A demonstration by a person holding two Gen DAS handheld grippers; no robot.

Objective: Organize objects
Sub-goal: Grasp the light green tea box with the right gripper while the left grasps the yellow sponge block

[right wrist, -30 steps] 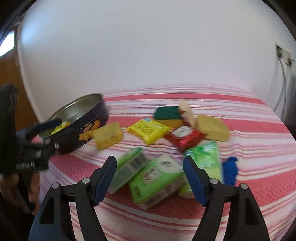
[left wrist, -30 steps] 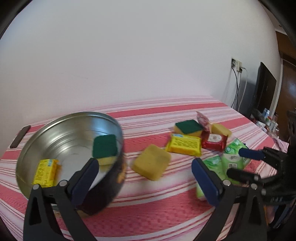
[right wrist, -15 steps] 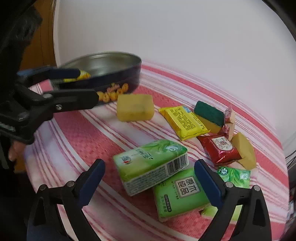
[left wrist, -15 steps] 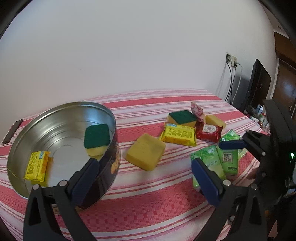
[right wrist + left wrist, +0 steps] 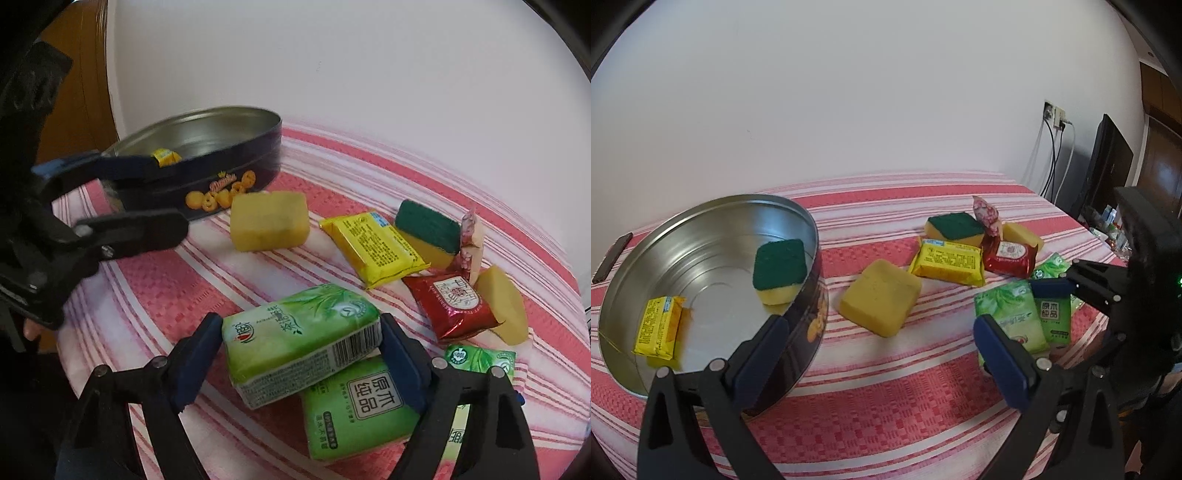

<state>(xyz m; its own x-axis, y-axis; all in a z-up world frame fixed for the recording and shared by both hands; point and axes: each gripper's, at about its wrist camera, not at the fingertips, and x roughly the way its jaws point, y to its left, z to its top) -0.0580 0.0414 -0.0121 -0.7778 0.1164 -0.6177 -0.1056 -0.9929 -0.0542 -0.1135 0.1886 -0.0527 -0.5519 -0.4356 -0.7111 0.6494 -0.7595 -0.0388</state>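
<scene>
Steadier now than a second ago, the left wrist view shows the round tin [image 5: 713,280] sharp and settled on the striped cloth [image 5: 886,406], where earlier it was blurred and tipped. The left gripper [image 5: 882,354] hangs with its jaws wide apart and nothing between them, one blue pad just over the tin's near wall. Inside the tin lie a green-topped sponge [image 5: 780,269] and a yellow packet [image 5: 659,326]. Outside, a plain yellow sponge [image 5: 881,301] sits just beside the tin. At the right edge the right gripper [image 5: 1052,288] has come in over the green packs.

From the right wrist view, the change is larger: the right gripper [image 5: 301,345] has rolled and dropped onto the pile, so the top green tissue pack [image 5: 299,332] now sits squarely between its blue pads. Its jaws are closing; the pads look to be at the pack's two ends, though I cannot tell if they press yet. A second green pack [image 5: 358,410] lies underneath, touching it. The tin [image 5: 207,170] stands well apart, up-left.

By my judgement, this pack is next for the tin, with most items still loose.
</scene>
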